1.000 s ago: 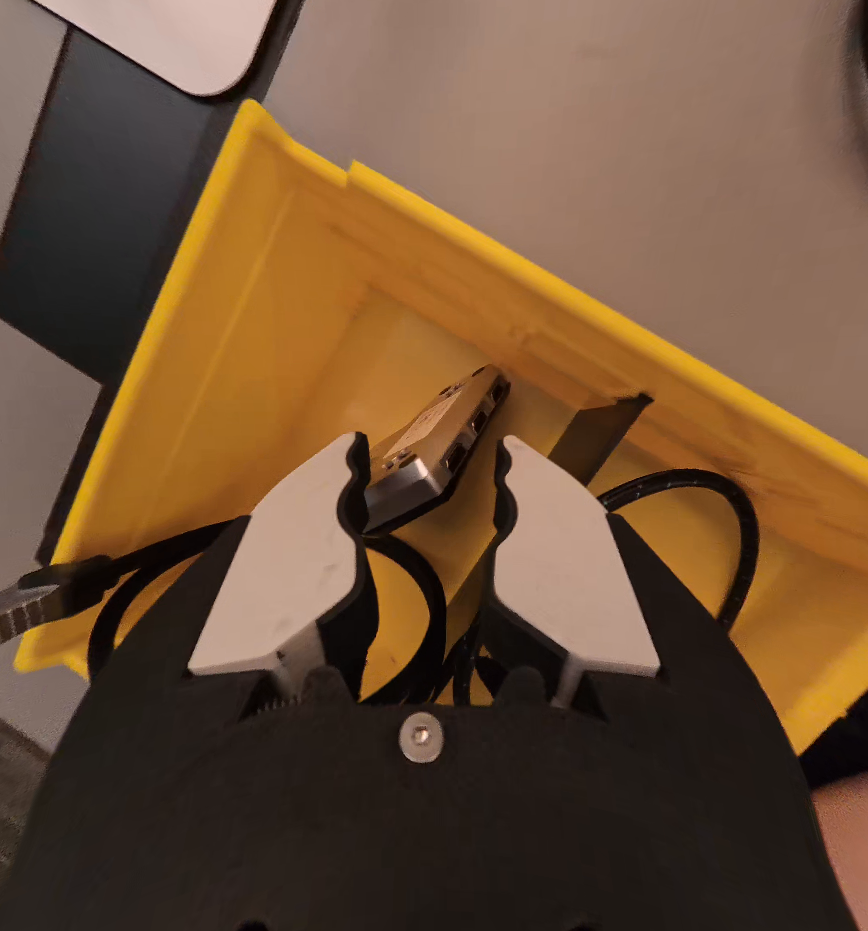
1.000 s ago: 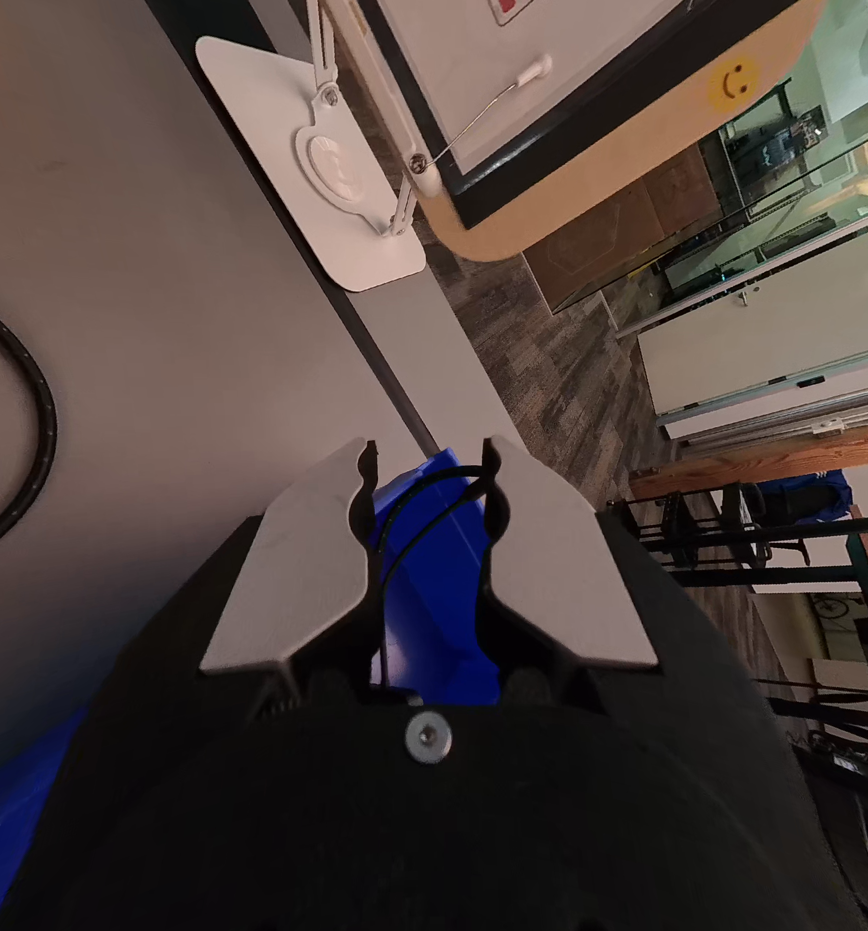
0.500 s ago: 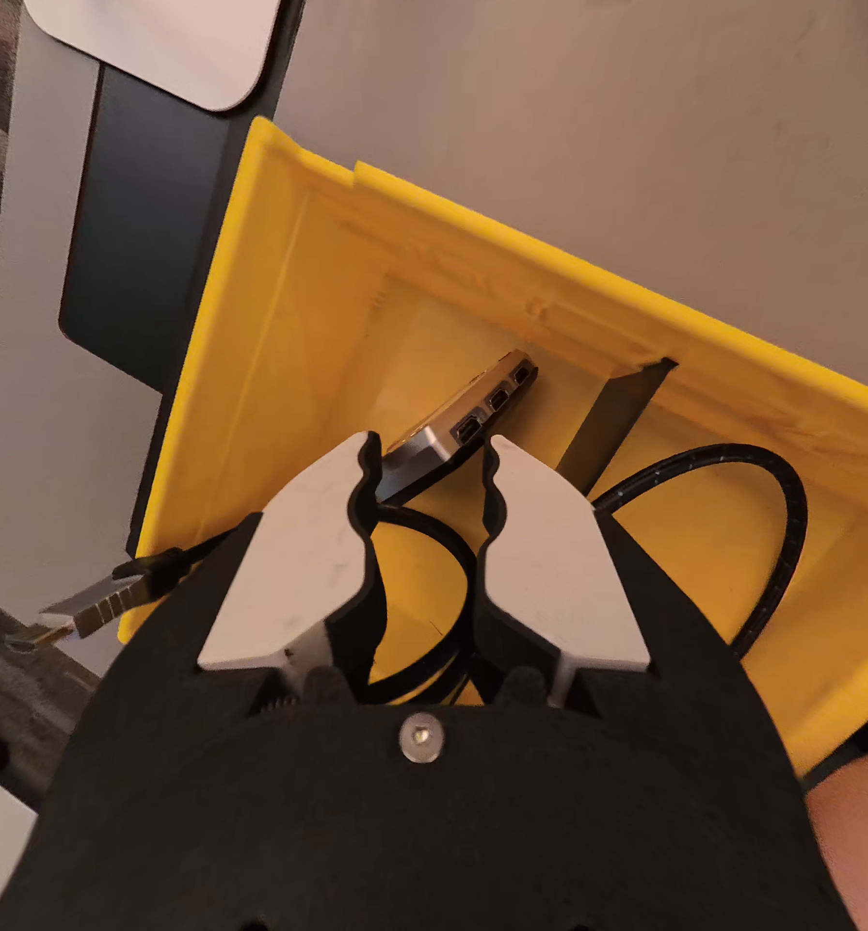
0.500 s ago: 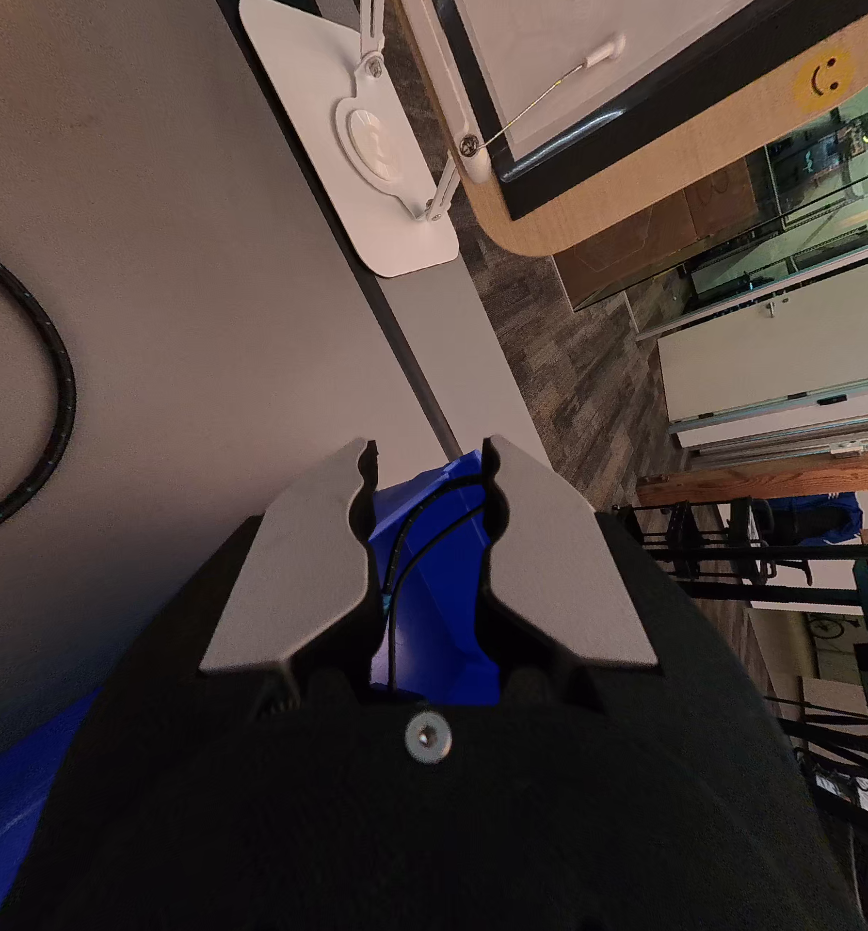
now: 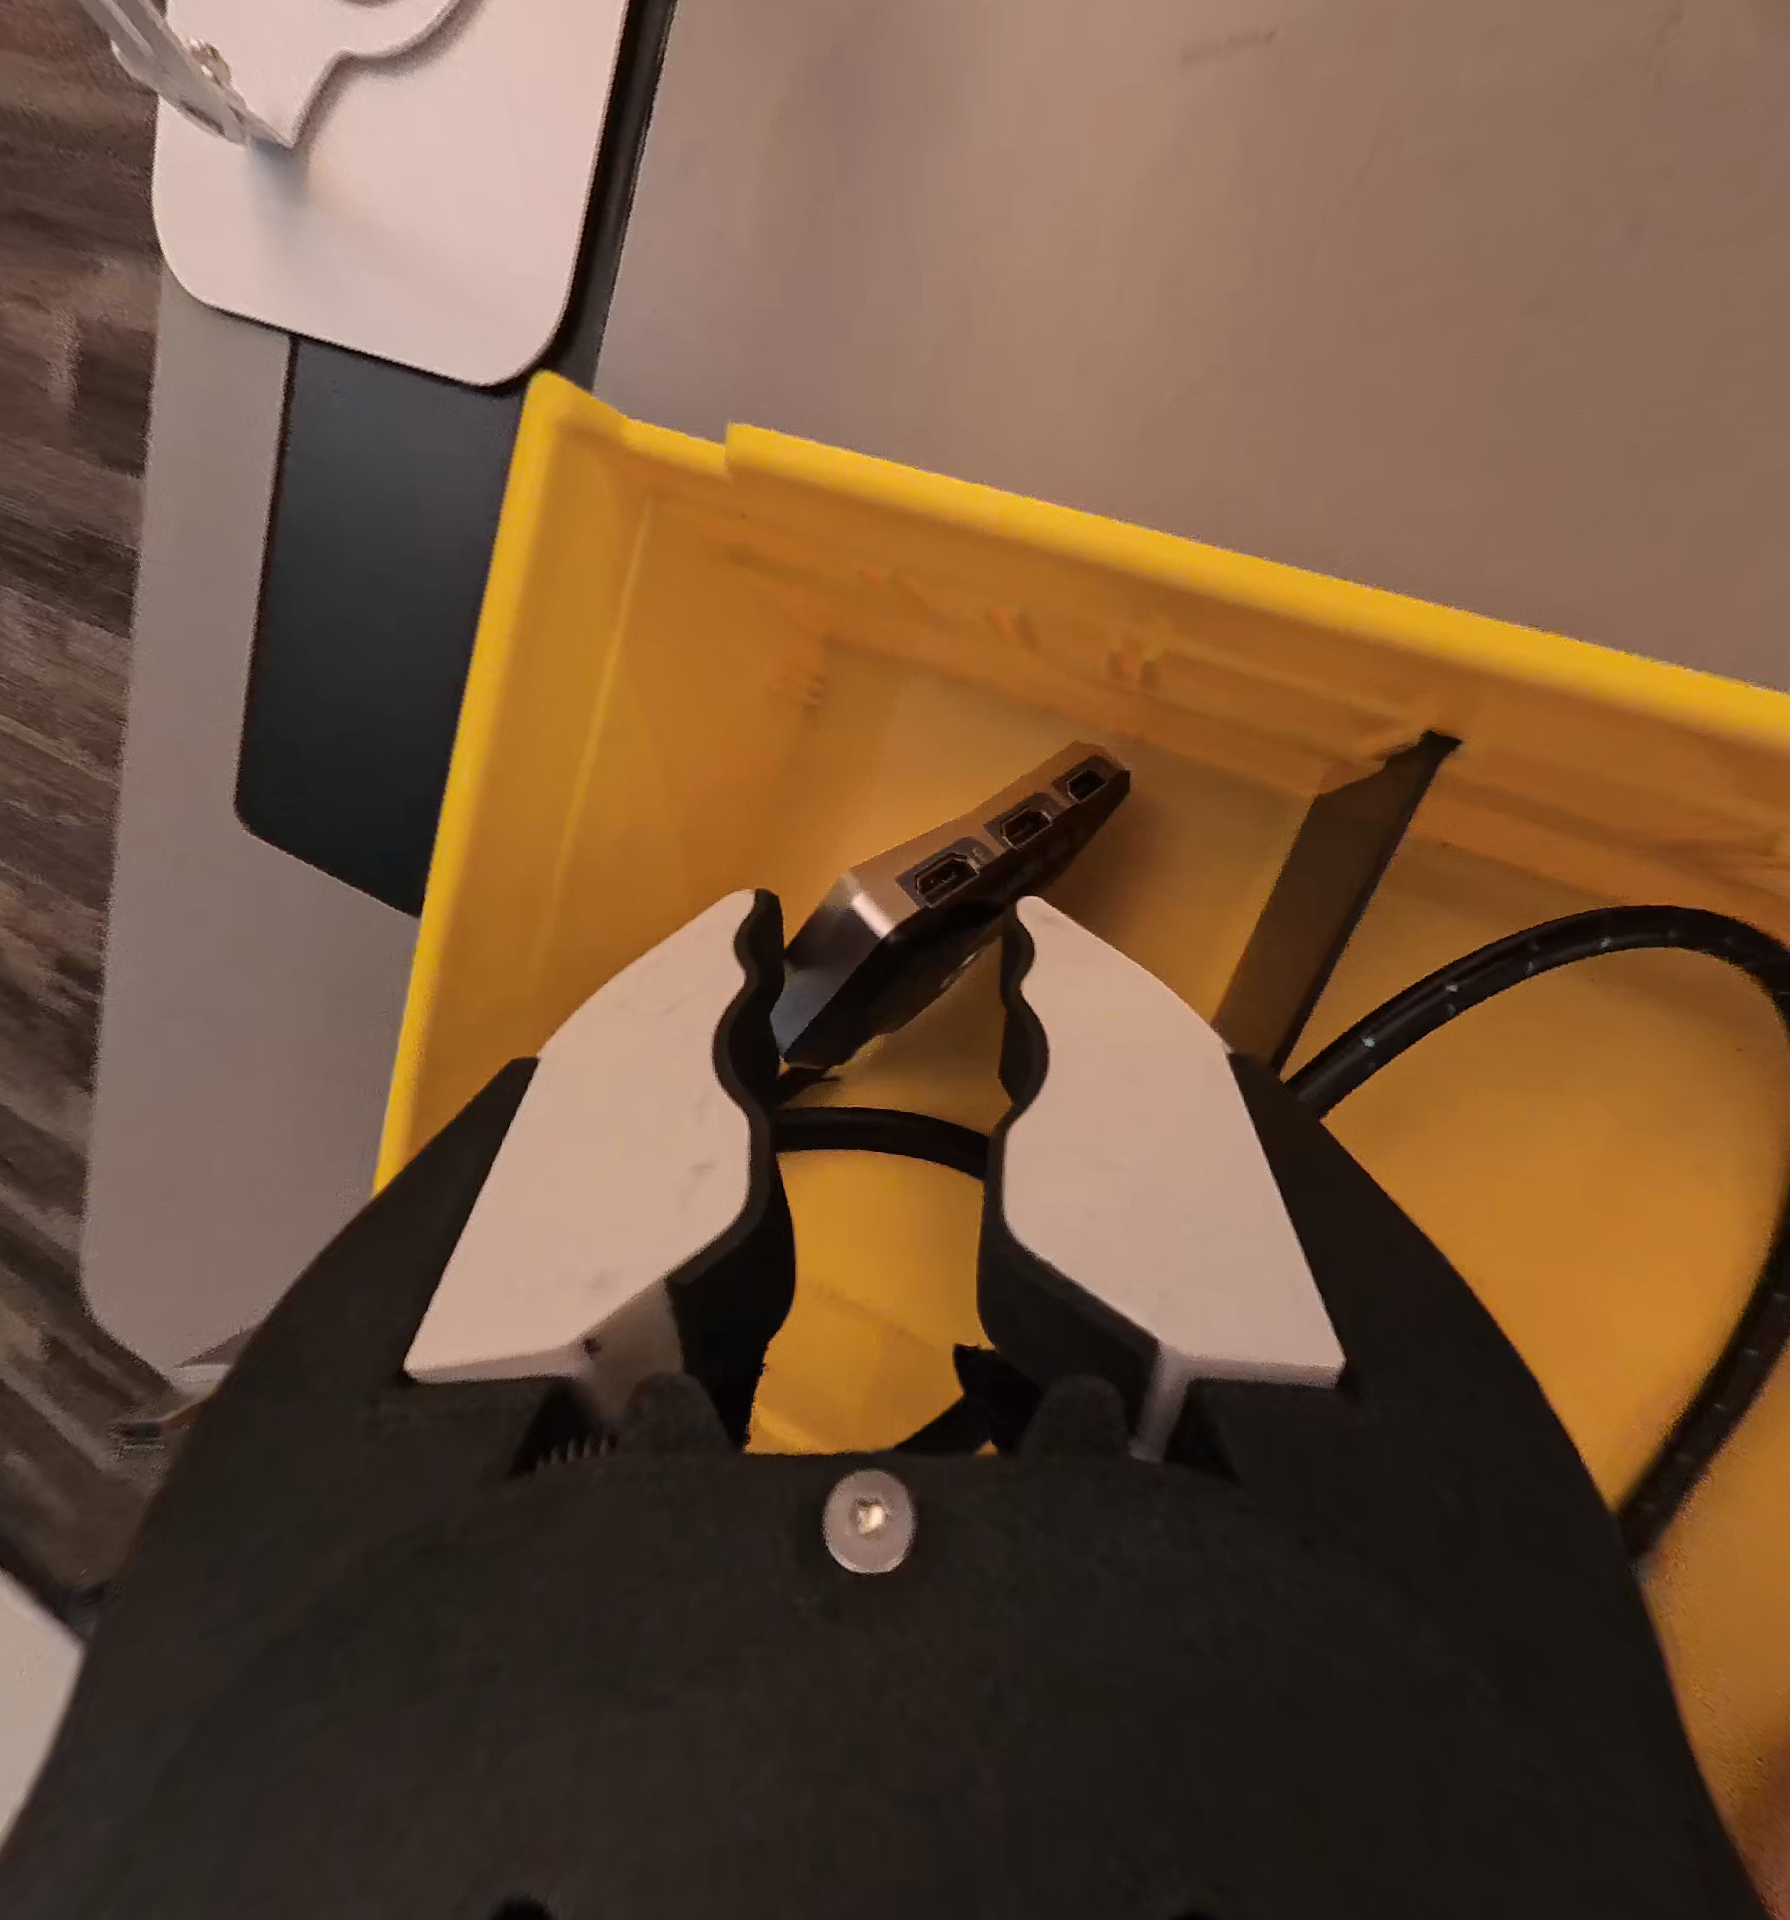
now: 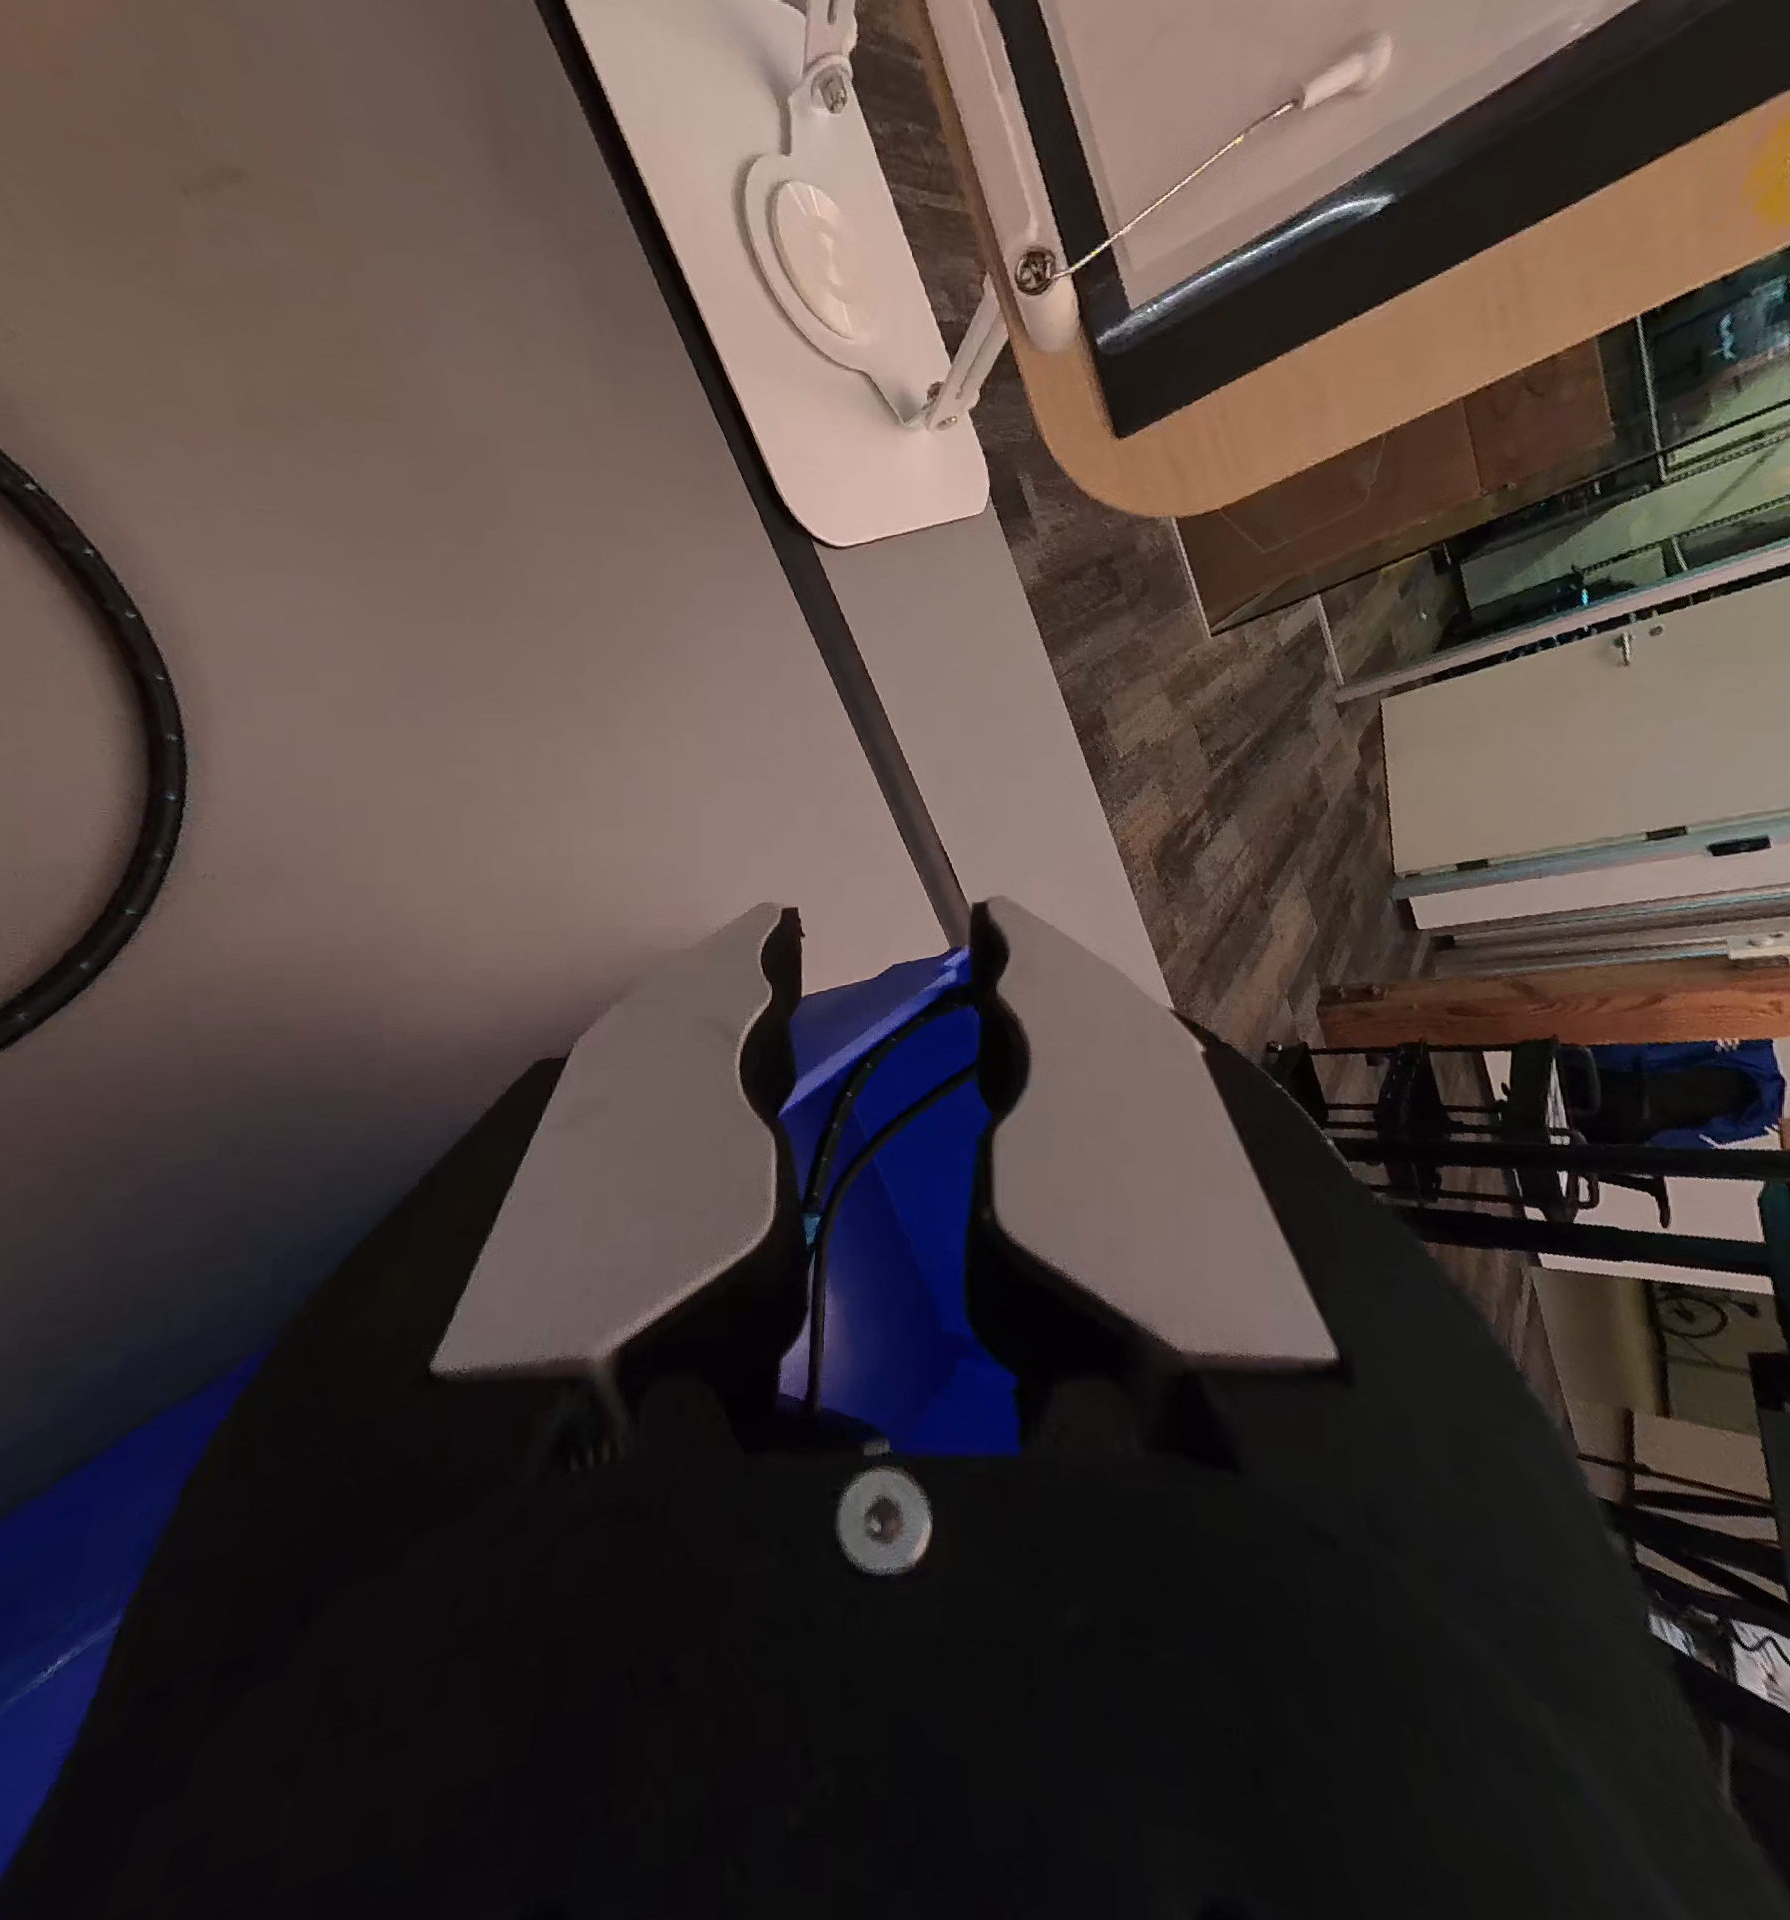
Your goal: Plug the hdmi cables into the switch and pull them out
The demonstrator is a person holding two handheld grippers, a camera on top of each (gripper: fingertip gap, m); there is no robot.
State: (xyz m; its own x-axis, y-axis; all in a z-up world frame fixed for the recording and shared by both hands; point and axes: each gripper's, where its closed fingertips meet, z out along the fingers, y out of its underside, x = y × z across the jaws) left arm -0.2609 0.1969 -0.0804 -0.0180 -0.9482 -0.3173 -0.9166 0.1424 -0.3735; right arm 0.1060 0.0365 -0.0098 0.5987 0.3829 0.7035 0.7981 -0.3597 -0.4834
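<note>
- Office or lab workspace: grey desk (image 6: 403, 520) with a white lamp base (image 6: 849, 343) at its edge.
- Beyond the desk: patterned carpet floor (image 6: 1203, 748), glass partitions (image 6: 1597, 468), black racks (image 6: 1493, 1153).

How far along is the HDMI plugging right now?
Nothing plugged: the grey metal switch in the yellow plastic bin shows empty ports. In hand: the left gripper, open, sits at the switch; the right gripper, open, holds nothing above the blue bin. Plugging and pulling remain.

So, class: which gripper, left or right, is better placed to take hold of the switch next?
Left. The left gripper is open right at the switch in the yellow bin; the right gripper faces a blue bin.
</note>
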